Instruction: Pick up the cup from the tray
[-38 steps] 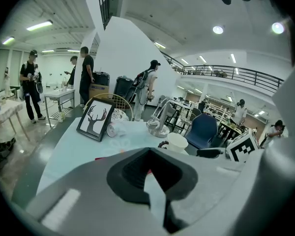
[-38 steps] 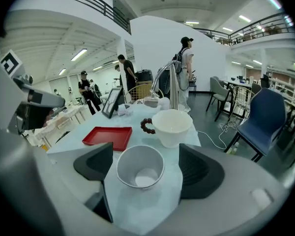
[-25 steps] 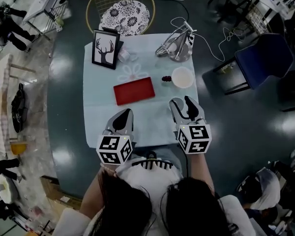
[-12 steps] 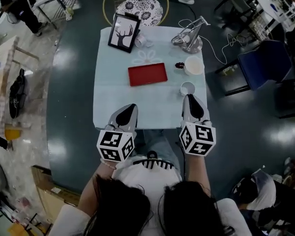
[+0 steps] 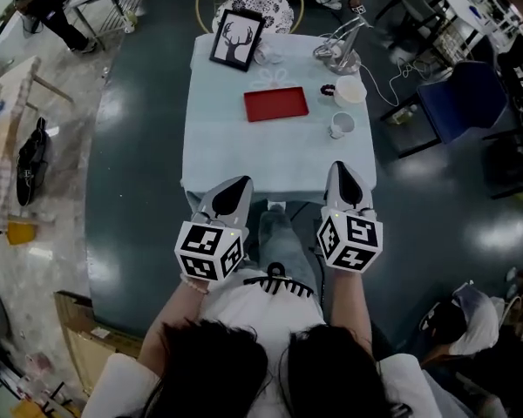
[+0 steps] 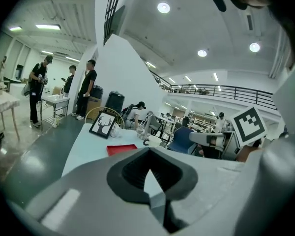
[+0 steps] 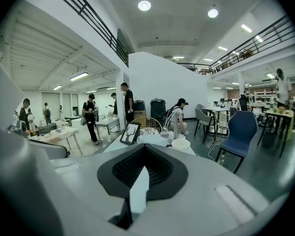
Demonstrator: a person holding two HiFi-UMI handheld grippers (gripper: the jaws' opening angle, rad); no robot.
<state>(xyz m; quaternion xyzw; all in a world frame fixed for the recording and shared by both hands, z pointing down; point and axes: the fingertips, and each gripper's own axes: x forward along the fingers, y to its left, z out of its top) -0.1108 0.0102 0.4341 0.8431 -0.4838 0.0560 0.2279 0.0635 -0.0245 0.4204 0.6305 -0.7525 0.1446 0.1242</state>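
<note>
Both tools empty at the near edge of the table (image 5: 227,138): the jaws of our right gripper (image 5: 343,174) have just been closing and now meet tip to tip with nothing between them. The white cup (image 5: 341,125) stands on the pale cloth straight ahead of that gripper, apart from it and untouched. The red tray (image 5: 275,104) lies farther ahead, between the lines of our two tools, with the cup off it to the right. Our left gripper (image 5: 237,188) is likewise closed on nothing, the cup ahead to its right.

The tablecloth (image 5: 244,151) looks matt, the floor (image 5: 139,146) glossy, the cup (image 5: 341,125) perhaps ceramic.
</note>
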